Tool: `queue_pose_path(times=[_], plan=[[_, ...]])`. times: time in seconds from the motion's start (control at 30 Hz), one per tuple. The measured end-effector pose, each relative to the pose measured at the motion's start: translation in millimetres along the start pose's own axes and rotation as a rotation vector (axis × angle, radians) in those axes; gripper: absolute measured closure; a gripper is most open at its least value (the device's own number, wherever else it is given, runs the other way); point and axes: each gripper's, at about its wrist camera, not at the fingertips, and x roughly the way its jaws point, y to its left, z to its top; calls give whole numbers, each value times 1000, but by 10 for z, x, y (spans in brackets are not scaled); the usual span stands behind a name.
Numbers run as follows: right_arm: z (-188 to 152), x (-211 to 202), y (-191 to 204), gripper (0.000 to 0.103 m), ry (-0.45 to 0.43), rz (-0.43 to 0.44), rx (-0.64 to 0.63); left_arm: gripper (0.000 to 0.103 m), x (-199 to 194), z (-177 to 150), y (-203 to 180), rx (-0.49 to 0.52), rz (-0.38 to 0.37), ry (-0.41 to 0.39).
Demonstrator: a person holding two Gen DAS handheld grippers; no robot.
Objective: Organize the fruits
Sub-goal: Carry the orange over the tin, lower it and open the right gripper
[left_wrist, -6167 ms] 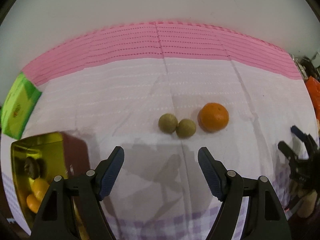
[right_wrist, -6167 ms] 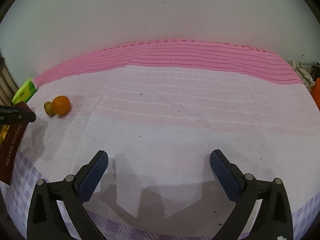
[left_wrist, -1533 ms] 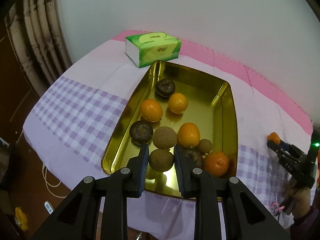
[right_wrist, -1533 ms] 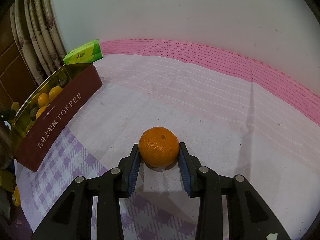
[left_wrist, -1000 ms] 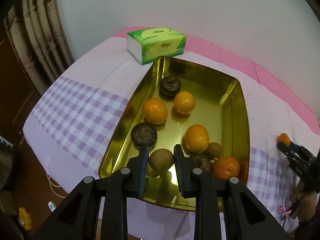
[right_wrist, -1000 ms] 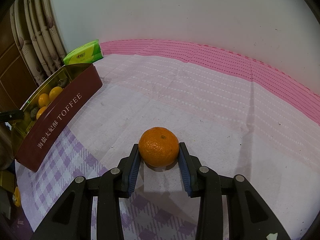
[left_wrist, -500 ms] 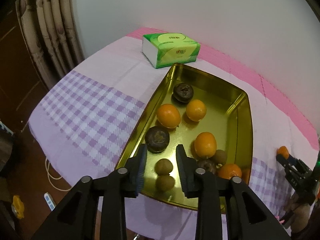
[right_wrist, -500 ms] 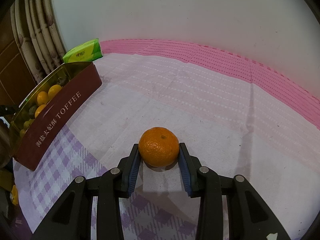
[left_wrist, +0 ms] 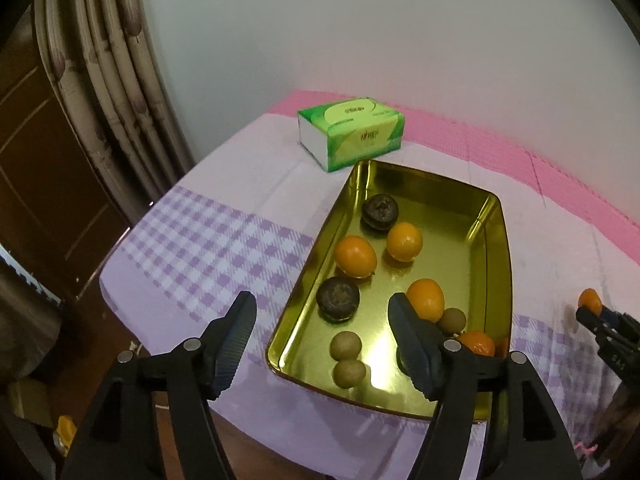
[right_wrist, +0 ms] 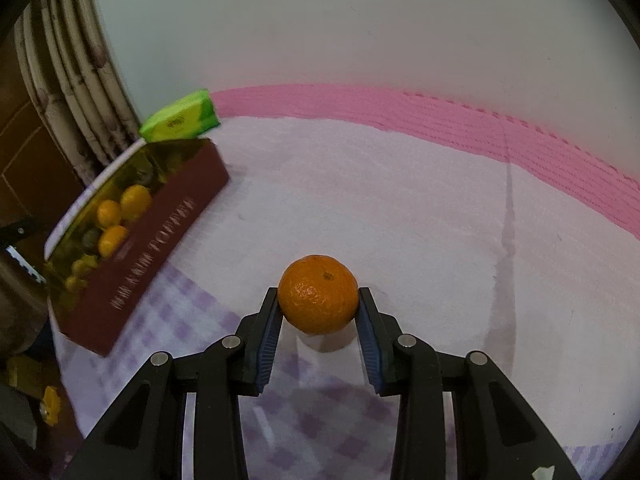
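Observation:
A gold tin tray with a dark red outer wall holds several fruits: oranges, dark round fruits and small green-brown ones. My left gripper is open and empty, raised above the tray's near end. My right gripper is shut on an orange and holds it just above the tablecloth, to the right of the tray. That orange also shows at the far right of the left wrist view.
A green tissue box lies behind the tray near the wall. The table edge drops off at the left, by a curtain and a brown door. The cloth is white with pink stripes at the back and purple checks in front.
My left gripper opened, dropped the green-brown fruit into the tray's near end, and rose and pulled back. My right gripper lifted slightly with the orange and turned toward the tray.

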Motion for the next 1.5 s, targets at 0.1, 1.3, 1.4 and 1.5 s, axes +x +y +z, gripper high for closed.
queue_pose_path(times=[0.1,1.3,1.4,1.5], plan=[[92,-86,190,69,-14,40,-24,32,-8,15,10,0,2,-1],[484,276,2173,69,30,335,-324,26,148,56,699,-253,92,56],[507,348,2201,69,37,332,-328,26,147,56,659,-234,104,54],[509,402,2213,69,48,333,-325,26,140,65,656,-230,114,46]])
